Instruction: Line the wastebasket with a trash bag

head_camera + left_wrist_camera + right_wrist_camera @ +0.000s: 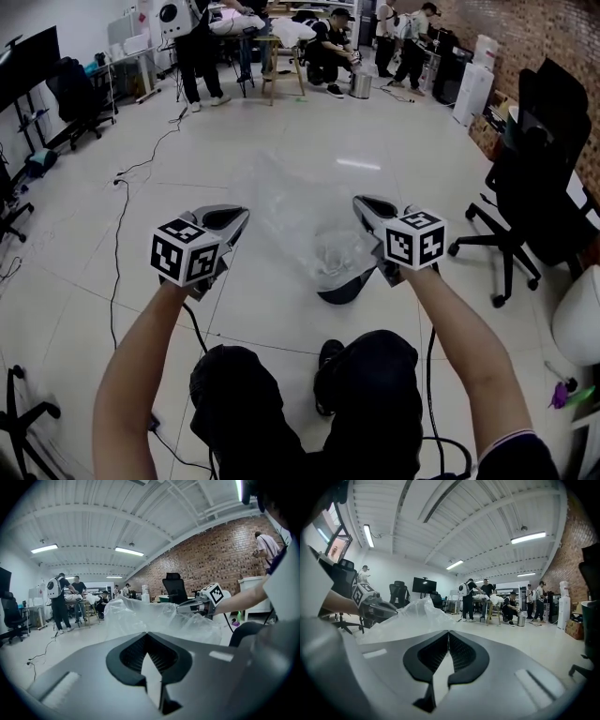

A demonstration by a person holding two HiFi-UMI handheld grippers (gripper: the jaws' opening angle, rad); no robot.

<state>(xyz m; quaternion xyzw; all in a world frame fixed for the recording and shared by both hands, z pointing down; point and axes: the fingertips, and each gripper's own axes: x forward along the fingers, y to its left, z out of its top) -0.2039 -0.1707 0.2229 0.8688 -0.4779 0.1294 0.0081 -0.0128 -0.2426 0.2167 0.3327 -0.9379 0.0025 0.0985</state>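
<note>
Trash bag [298, 202]: clear, crinkled thin film, spread in the air, its lower end bunched at the wastebasket [345, 291].
Wastebasket: dark, round, standing on the glossy tiled floor [281, 131].
Left claw [232, 219]: closed, pinching the bag's edge.
Right claw [367, 208]: closed, pinching the opposite edge.

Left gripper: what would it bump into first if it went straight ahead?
The left gripper would meet the clear trash bag first; it billows right off the shut tips. Beyond looks like open floor, though depth is unclear.
</note>
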